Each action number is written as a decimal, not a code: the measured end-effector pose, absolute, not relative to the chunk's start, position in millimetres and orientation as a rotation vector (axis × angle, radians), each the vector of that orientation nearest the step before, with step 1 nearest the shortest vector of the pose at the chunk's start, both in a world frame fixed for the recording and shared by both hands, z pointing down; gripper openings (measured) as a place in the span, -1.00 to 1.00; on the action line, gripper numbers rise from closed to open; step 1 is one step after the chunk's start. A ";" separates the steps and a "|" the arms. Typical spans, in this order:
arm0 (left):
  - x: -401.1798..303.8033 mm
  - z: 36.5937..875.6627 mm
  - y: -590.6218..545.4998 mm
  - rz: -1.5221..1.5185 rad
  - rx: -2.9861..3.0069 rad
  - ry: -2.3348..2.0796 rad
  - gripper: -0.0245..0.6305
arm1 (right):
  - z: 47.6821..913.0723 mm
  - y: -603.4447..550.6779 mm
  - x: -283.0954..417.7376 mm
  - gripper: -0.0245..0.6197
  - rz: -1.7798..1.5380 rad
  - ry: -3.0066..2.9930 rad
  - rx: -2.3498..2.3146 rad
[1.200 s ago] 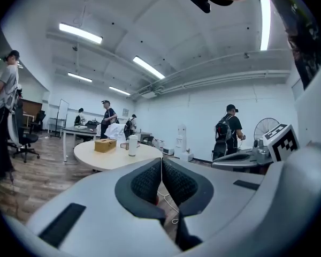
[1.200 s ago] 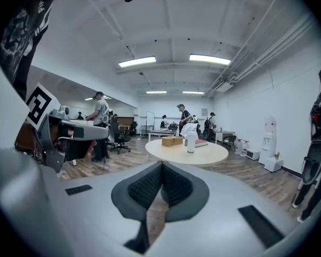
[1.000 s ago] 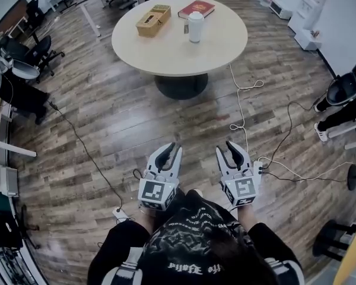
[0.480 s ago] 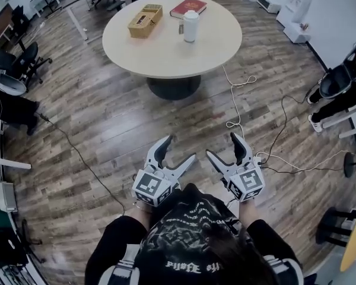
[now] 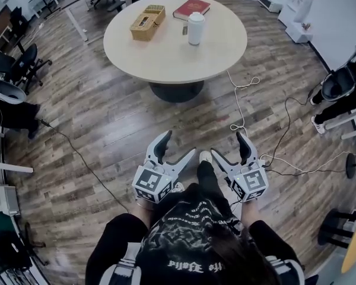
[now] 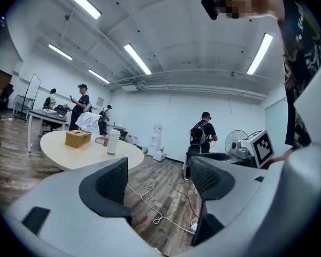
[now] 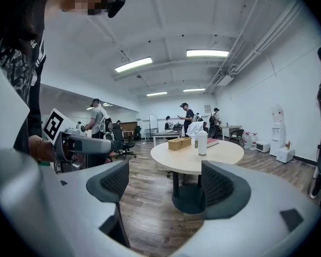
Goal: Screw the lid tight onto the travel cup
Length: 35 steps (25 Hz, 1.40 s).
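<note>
Approach phase, by the look of things; nothing gripped yet. At left, left gripper [image 5: 179, 144] low by the waist, jaws opening, only floor between them. Well ahead on the round table [image 5: 166, 70]: box [image 5: 147, 21], book [image 5: 191, 8], then cup [image 5: 195, 27], upright and white, lid [image 5: 196, 16] seemingly already seated on top, though too small to judge how tight. At right, right gripper [image 5: 227, 146] likewise opening and empty. Walk up to within easy reach, minding the cable [image 5: 240, 105] on the floor. Probably best to clamp the cup body low and square with one gripper and take the lid rim level with the other, to avoid cross-threading. Turn in short bites, regripping rather than dragging the pads.
</note>
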State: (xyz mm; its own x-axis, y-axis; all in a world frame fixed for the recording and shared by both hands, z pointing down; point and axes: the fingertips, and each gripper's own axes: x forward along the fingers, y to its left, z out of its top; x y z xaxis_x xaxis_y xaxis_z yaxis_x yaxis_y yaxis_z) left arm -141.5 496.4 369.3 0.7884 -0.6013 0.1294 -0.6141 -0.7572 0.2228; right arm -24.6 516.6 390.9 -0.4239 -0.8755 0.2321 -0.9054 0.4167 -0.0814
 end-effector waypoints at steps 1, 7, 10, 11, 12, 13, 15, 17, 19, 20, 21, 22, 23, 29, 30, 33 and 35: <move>-136.6 370.7 490.1 0.075 2.725 -0.948 0.21 | 392.6 509.5 -20.0 0.36 0.295 -2.511 1.583; -115.8 382.0 434.7 0.123 2.705 -1.040 0.21 | 407.3 442.7 -0.2 0.36 0.327 -2.550 1.495; -101.1 386.4 401.6 0.129 2.673 -1.101 0.21 | 412.1 401.9 14.8 0.36 0.338 -2.576 1.434; -95.0 386.9 389.7 0.123 2.658 -1.109 0.21 | 412.7 387.4 19.8 0.36 0.339 -2.587 1.412; -88.6 387.2 377.7 0.119 2.646 -1.116 0.21 | 413.3 372.7 24.8 0.36 0.341 -2.597 1.390; -82.0 387.1 365.2 0.121 2.639 -1.124 0.21 | 413.5 357.7 29.9 0.36 0.344 -2.607 1.371; -69.2 385.0 340.3 0.132 2.636 -1.149 0.21 | 412.1 328.1 40.4 0.36 0.354 -2.633 1.342; -59.1 383.1 318.6 0.118 2.609 -1.186 0.21 | 410.9 303.4 49.5 0.36 0.361 -2.656 1.310; -51.7 385.0 299.1 0.067 2.539 -1.230 0.21 | 411.8 282.5 57.1 0.36 0.351 -2.668 1.262; -47.9 387.9 290.3 0.046 2.502 -1.249 0.21 | 412.5 272.4 60.8 0.36 0.346 -2.673 1.237; -43.7 391.1 282.5 0.037 2.475 -1.265 0.21 | 412.8 262.4 64.7 0.35 0.346 -2.679 1.218; -38.9 393.7 275.9 0.038 2.461 -1.278 0.21 | 412.4 252.7 68.6 0.35 0.351 -2.689 1.204; -33.5 395.7 270.1 0.044 2.456 -1.287 0.21 | 411.8 243.8 72.9 0.34 0.356 -2.699 1.195; -1.3 412.0 241.2 0.067 2.431 -1.317 0.21 | 417.4 212.4 96.8 0.33 0.333 -2.725 1.122; 3.3 414.8 235.8 0.078 2.429 -1.317 0.21 | 417.8 207.0 100.4 0.33 0.340 -2.732 1.116; 14.0 421.1 218.9 0.109 2.421 -1.321 0.21 | 418.7 191.4 112.1 0.31 0.412 -2.752 1.135; 18.4 422.9 209.6 0.110 2.413 -1.316 0.21 | 420.3 185.5 116.6 0.31 0.431 -2.748 1.139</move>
State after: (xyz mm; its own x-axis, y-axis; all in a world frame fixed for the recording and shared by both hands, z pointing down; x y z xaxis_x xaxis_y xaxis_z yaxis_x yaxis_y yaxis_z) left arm 18.4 209.6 422.9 0.5563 -0.7926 0.2496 -0.8230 -0.4839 0.2976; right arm 116.6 185.5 420.3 -0.7049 -0.6701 0.2325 -0.7091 0.6732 -0.2096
